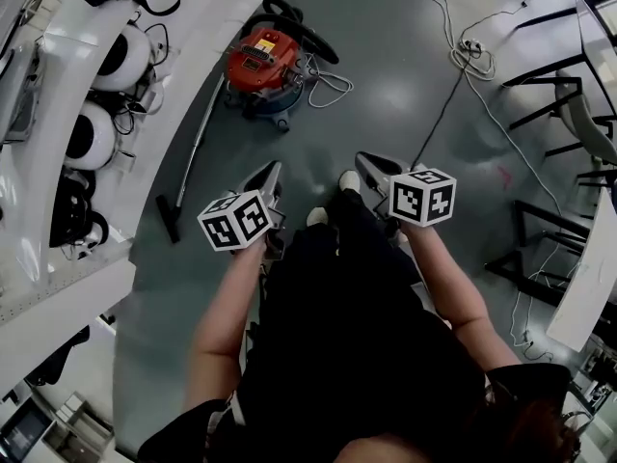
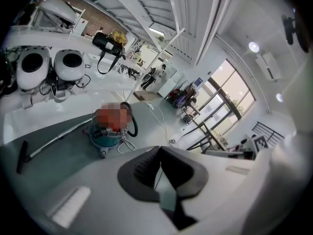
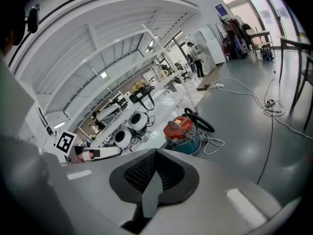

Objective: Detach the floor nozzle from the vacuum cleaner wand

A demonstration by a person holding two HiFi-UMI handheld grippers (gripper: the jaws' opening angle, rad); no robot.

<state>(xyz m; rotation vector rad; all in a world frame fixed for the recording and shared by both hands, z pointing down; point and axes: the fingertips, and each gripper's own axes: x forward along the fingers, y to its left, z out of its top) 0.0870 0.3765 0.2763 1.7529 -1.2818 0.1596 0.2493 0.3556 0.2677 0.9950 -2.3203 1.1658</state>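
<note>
Both jaws shut, nothing btwn them: my L gripper (image 1: pixel 273 170) and R gripper (image 1: pixel 366 160) are up over the floor. Floor nozzle (image 1: pixel 169 218) lies well left of L gripper, at near end of wand (image 1: pixel 198 143); red vacuum (image 1: pixel 262 61) is ahead.

The floor nozzle (image 1: pixel 169 218) and wand (image 1: pixel 198 138) lie on the floor (image 1: pixel 405 85), left of the vacuum cleaner (image 1: pixel 262 61).

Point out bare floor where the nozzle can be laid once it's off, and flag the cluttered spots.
Bare floor lies between the vacuum cleaner and the black cable; also between the wand and the shoes. Crowded: cord loops beside the vacuum, chair legs at right.
</note>
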